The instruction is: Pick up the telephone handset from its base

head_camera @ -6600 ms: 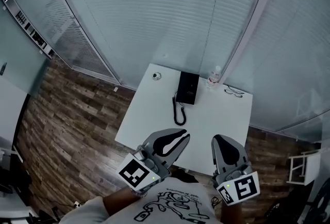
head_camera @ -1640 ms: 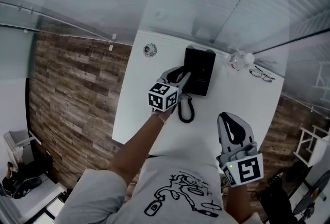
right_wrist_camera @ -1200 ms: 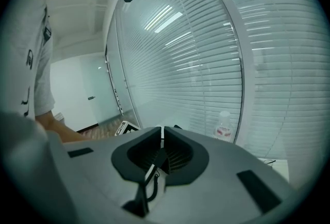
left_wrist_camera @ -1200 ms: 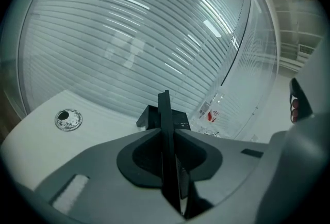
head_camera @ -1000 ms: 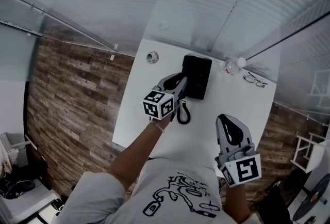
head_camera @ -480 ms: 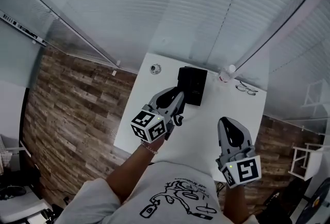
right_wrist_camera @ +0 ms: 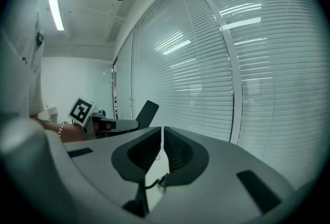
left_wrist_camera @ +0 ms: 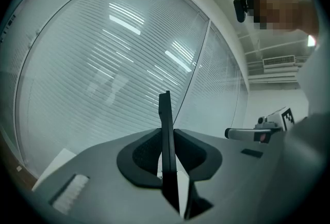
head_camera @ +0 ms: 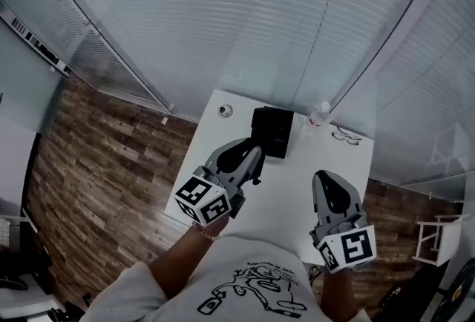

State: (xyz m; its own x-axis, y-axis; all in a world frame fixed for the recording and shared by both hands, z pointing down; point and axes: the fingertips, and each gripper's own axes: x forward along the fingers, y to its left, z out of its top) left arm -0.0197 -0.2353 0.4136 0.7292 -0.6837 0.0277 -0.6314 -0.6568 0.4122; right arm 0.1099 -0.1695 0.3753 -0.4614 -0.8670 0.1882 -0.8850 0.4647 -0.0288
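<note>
The black telephone base [head_camera: 271, 131] sits at the far side of the white table [head_camera: 297, 187]. My left gripper [head_camera: 247, 152] hovers above the table, nearer to me than the base, shut on the black handset [left_wrist_camera: 165, 130], which stands edge-on between its jaws. The same handset [right_wrist_camera: 146, 113] shows sticking up from that gripper in the right gripper view. A dark bit of cord [head_camera: 257, 179] hangs under the left gripper. My right gripper [head_camera: 332, 196] is held above the table's near right part, shut with nothing in it.
A small clear bottle [head_camera: 319, 114] stands right of the base and a pair of glasses [head_camera: 343, 137] lies beyond it. A small round object [head_camera: 225, 111] sits at the far left corner. Glass walls with blinds rise behind the table; wooden floor lies to the left.
My left gripper has drawn back from the base toward me, carrying the handset off it. The right gripper has stayed near the table's front right.
</note>
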